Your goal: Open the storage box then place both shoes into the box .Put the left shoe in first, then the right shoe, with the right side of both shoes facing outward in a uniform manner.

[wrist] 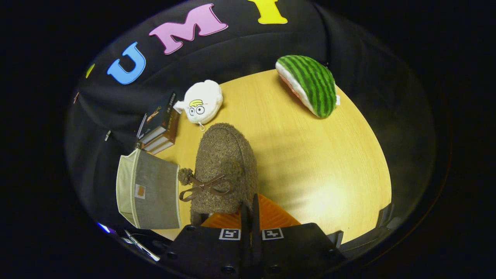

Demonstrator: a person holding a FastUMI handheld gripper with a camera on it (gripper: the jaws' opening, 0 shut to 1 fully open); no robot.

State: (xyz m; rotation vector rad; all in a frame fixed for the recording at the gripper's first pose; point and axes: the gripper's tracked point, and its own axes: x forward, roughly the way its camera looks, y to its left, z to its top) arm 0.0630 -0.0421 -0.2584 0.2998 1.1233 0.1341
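A: Gripper view, item one: tongs (252, 217). State?
B: Fingers drawn together, pinching the heel edge of a fuzzy brown ankle shoe with a ribbon bow and pom-pom (224, 166). It appears held off the bench.
A: Its lie?
B: Long axis straight ahead of the tongs, toe pointing away, bow side turned left.
A: Item two: the box?
B: Grey-beige fabric storage box (149, 190), just left of the shoe, at the edge of the round pale wooden bench (310, 166). The carry goes leftward, I judge.
A: Sundries?
B: Stacked books (161, 126), white plush (203, 101), watermelon-slice plush (310, 85) beyond.
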